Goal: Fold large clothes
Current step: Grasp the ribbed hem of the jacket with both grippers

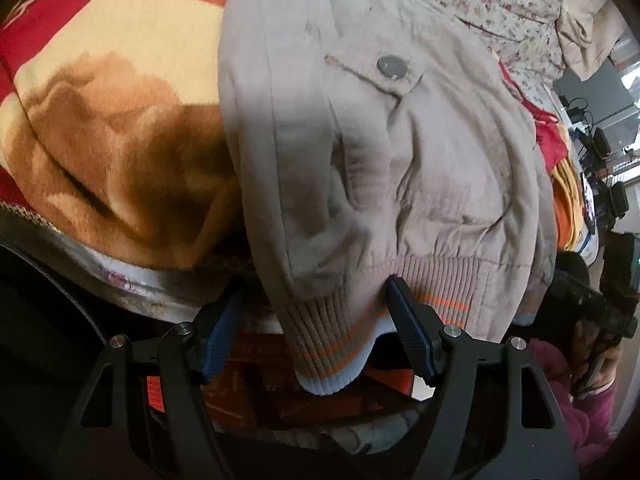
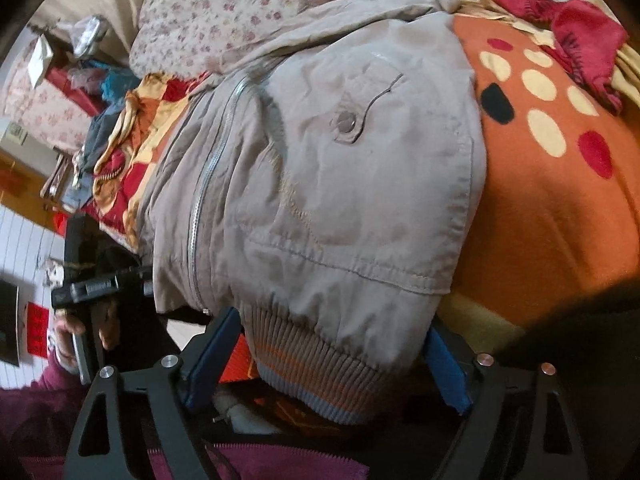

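Observation:
A beige jacket [image 1: 400, 140] lies front up on a patterned blanket [image 1: 100, 120], with its ribbed, orange-striped hem [image 1: 332, 344] hanging over the near edge. My left gripper [image 1: 317, 284] stands open around one hem corner; the right pad touches the knit and the left pad stands clear of it. In the right wrist view the same jacket [image 2: 340, 180] shows its zipper [image 2: 204, 184] and a snap pocket [image 2: 346, 122]. My right gripper [image 2: 332, 322] is open, with the other hem corner [image 2: 332, 368] filling the gap between its pads.
An orange spotted blanket [image 2: 560, 200] covers the bed, and a floral sheet [image 2: 240, 12] lies behind the jacket. A red cloth [image 2: 580, 28] sits at the far right. A hand in a maroon sleeve [image 2: 40, 400] holds the other gripper [image 2: 92, 284]. Cluttered furniture stands beyond the bed.

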Motion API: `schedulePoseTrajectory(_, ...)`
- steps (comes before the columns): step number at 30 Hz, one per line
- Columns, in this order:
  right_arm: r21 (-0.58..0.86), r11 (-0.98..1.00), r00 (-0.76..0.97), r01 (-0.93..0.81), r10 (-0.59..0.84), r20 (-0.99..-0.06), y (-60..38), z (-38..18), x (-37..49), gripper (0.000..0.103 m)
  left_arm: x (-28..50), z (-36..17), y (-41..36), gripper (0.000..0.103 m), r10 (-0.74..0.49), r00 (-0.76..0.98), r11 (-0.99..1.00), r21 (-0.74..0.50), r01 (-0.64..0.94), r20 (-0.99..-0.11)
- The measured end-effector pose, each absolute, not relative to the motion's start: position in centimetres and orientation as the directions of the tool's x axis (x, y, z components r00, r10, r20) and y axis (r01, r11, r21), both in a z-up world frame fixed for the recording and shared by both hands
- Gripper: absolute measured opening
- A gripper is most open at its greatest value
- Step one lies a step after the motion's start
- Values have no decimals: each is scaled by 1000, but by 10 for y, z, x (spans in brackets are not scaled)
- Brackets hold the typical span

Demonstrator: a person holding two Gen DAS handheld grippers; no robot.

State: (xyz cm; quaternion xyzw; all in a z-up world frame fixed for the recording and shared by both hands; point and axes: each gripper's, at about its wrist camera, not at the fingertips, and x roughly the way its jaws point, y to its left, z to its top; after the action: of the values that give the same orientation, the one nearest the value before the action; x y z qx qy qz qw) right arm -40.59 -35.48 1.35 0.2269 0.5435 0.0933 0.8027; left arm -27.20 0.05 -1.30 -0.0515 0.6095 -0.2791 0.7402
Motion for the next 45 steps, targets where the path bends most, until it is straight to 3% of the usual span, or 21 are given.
schedulePoseTrajectory(5,504,860,378,79,442,-814,-352,15,-409,86,-265,-4,-5,72,-537,115,808,-470,356,-836)
schedulePoseTrajectory(9,622,780,392,71,551,-736,-355,11,-412,84,-264,-10,-11,76,-529,107,810,-463,361,-842)
schedulePoseTrajectory(20,566,817,379,107,493,-783,-343,5,-409,88,-265,-12,-9,79,-547,104,800,-482,357,-830)
schedulePoseTrajectory(23,526,843,394,115,447,-803,-342,7,-406,54,-265,-12,-10,79,-541,99,804,-478,354,-835)
schedulePoseTrajectory(24,514,850,404,114,433,-806,-342,9,-407,33,-265,-12,-10,79,-542,92,802,-482,351,-835)
schedulePoseTrajectory(25,509,854,421,105,426,-801,-343,13,-408,22,-265,-12,-10,79,-548,84,799,-491,348,-832)
schedulePoseTrajectory(29,551,832,479,62,460,-748,-353,26,-410,22,-268,-8,-10,75,-562,86,786,-499,364,-823)
schedulePoseTrajectory(33,554,827,429,97,468,-773,-355,10,-404,23,-269,-7,-14,75,-556,95,789,-490,370,-826)
schedulePoseTrajectory(35,562,821,404,101,483,-777,-354,6,-401,37,-268,-10,-15,75,-548,89,796,-485,363,-832)
schedulePoseTrajectory(36,578,811,396,90,503,-768,-352,5,-400,54,-268,-11,-16,75,-547,87,796,-486,361,-833)
schedulePoseTrajectory(37,586,807,392,81,515,-763,-350,5,-400,61,-268,-12,-17,75,-545,87,797,-483,362,-834)
schedulePoseTrajectory(41,538,841,368,48,486,-793,-338,5,-397,61,-268,-12,-19,75,-535,88,801,-472,369,-840)
schedulePoseTrajectory(45,476,877,394,67,416,-820,-334,9,-396,24,-268,-13,-18,75,-540,83,798,-478,367,-837)
